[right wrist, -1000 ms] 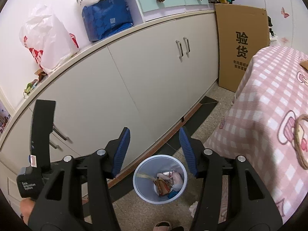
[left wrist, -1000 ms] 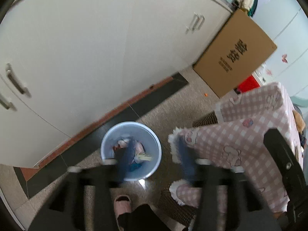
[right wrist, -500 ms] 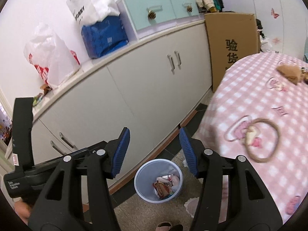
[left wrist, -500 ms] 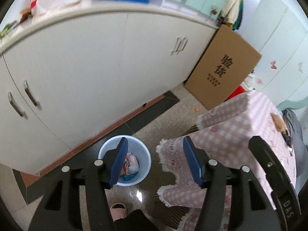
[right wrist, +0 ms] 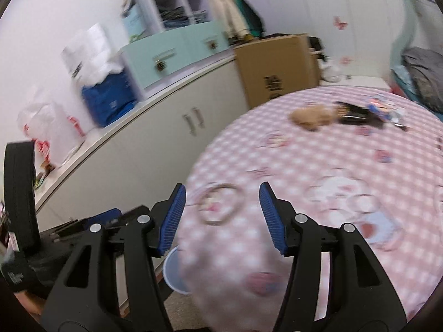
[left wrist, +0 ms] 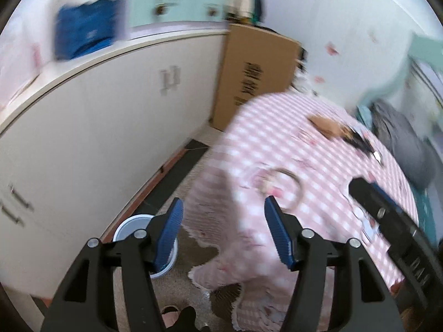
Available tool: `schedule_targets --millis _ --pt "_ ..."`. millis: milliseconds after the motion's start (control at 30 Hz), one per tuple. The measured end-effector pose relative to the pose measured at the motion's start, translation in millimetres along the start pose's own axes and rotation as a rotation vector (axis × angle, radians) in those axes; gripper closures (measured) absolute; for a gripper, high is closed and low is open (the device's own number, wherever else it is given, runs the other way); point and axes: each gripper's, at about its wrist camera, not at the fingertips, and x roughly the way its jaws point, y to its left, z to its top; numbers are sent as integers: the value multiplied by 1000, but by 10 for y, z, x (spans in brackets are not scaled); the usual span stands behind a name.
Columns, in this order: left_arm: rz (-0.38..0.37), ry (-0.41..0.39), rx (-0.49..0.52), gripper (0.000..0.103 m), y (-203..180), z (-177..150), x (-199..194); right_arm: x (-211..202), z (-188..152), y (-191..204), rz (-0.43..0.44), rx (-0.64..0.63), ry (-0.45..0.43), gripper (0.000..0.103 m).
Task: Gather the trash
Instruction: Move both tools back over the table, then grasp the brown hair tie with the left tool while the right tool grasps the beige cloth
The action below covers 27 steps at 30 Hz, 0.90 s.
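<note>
Both views are blurred by motion. My left gripper (left wrist: 223, 232) is open and empty, above the edge of the pink checked table (left wrist: 326, 171). The pale blue trash bin (left wrist: 130, 225) stands on the floor below, partly behind my left finger. My right gripper (right wrist: 223, 215) is open and empty over the table (right wrist: 346, 166). A crumpled brown piece of trash (right wrist: 311, 117) lies at the table's far side beside dark wrappers (right wrist: 357, 114); both also show in the left wrist view, the brown piece (left wrist: 322, 123) and the wrappers (left wrist: 360, 141). The bin's rim (right wrist: 169, 271) shows under the table edge.
White cabinets (left wrist: 97, 138) run along the left, with bags and teal drawers on top (right wrist: 171, 55). A cardboard box (left wrist: 254, 74) leans at the cabinet's end. A thin ring (right wrist: 221, 203) lies on the tablecloth near my right gripper. A chair with grey clothes (left wrist: 401, 144) stands behind the table.
Both grippers have swung up and to the right, away from the bin and toward the table top. Both stayed open and empty.
</note>
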Motion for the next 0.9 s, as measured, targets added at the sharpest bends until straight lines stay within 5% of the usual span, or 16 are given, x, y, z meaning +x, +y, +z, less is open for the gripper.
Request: schedule_targets --millis 100,367,567,667,900 --pt "-43 37 85 43 -355 -26 127 -112 33 -315 -34 37 -3 48" --pt "-15 95 240 44 -891 -41 511 -211 24 -860 -89 83 20 48" --pt "8 115 285 62 -971 -26 699 -184 65 -1063 -100 90 28 48" --pt "-5 119 303 100 -987 31 748 -127 133 -1125 -100 88 34 48" --pt "-37 79 242 101 -952 254 889 153 418 -1226 -68 85 74 48"
